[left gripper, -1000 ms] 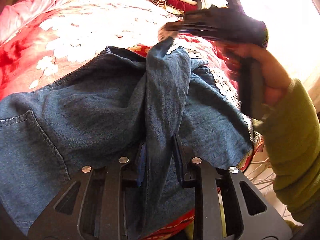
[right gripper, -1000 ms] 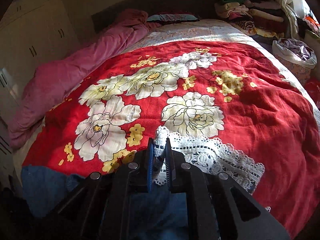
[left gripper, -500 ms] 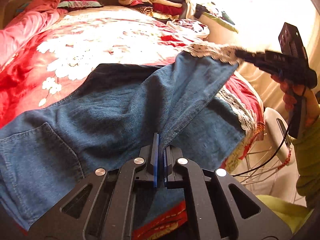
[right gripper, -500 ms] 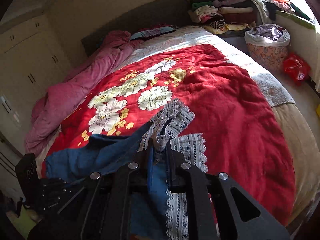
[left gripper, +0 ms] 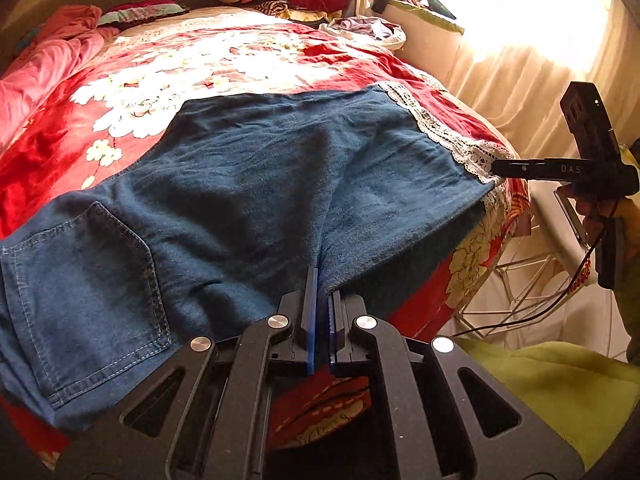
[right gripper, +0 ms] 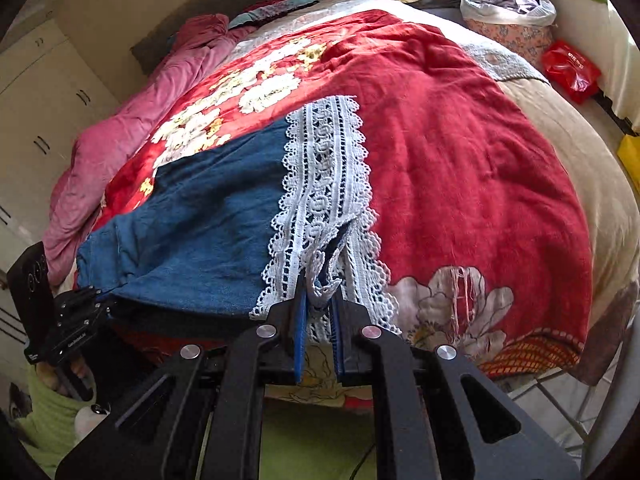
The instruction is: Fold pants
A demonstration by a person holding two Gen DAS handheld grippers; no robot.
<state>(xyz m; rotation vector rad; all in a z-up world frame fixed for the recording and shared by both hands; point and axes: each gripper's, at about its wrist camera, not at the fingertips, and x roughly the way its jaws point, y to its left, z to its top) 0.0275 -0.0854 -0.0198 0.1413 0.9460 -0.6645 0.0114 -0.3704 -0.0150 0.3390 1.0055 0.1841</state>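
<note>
Currently, the pants are lying on the bed with one leg laid over the other, both jaws gripping them closed, the left gripper pinching denim, the right gripper pinching lace hem, leaving crosswise folds undone.

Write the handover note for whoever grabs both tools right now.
Left tool: shut on the near denim edge of the jeans, mid-leg.
Right tool: shut on the lace hem.
The jeans lie spread on the red floral blanket, the held leg pulled taut over the other, back pocket at the left.
Done: legs laid together.
Left: probably release, smooth, then fold hem toward waist.
</note>
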